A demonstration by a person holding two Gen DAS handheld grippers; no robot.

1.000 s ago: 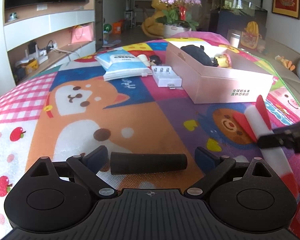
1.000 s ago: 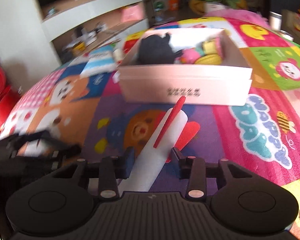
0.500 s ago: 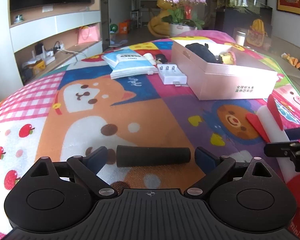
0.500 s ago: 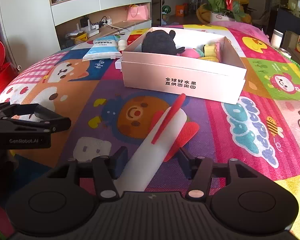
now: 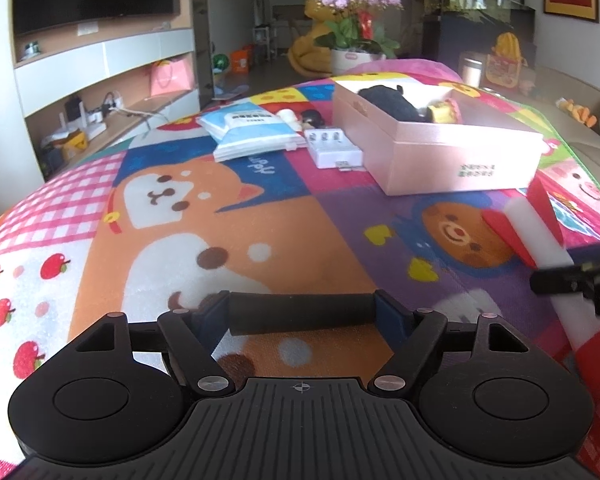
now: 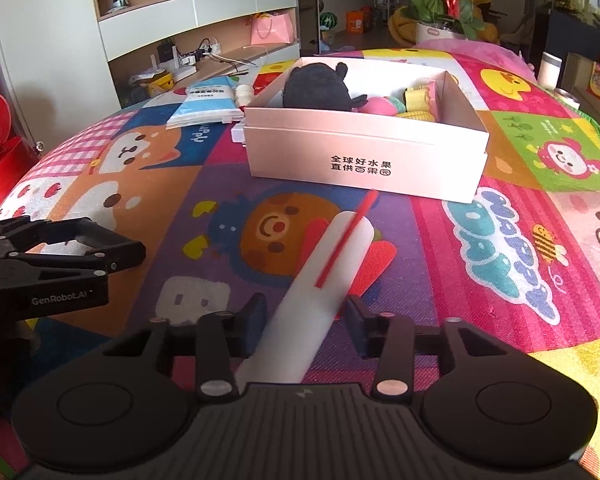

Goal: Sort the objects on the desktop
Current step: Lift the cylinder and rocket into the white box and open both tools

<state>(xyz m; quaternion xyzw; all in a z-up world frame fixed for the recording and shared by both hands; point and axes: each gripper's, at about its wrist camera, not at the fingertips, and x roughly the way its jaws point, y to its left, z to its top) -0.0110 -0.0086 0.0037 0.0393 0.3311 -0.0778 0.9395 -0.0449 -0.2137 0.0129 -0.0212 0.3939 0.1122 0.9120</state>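
Observation:
A black foam cylinder [image 5: 300, 314] lies crosswise on the cartoon mat between the fingers of my left gripper [image 5: 302, 312]. Its jaws are closing and the pads touch both ends of the cylinder. My right gripper [image 6: 304, 312] has its jaws closing on a white foam rocket [image 6: 332, 264] with red fins, which points toward the pink box [image 6: 364, 160]. The left wrist view shows that rocket [image 5: 540, 236] at the right with the right gripper [image 5: 572, 280] on it. The left gripper [image 6: 80, 248] appears at the left of the right wrist view.
The pink box [image 5: 460, 160] holds a black plush [image 6: 320, 88] and small coloured toys. To its left lie a white charger [image 5: 332, 152] and a blue-white packet [image 5: 252, 128]. A potted flower [image 5: 356, 20] stands past the mat's far edge.
The left jaws have closed in from wide apart onto the ends of the black cylinder. The right jaws opened a little around the rocket, then closed on it again.

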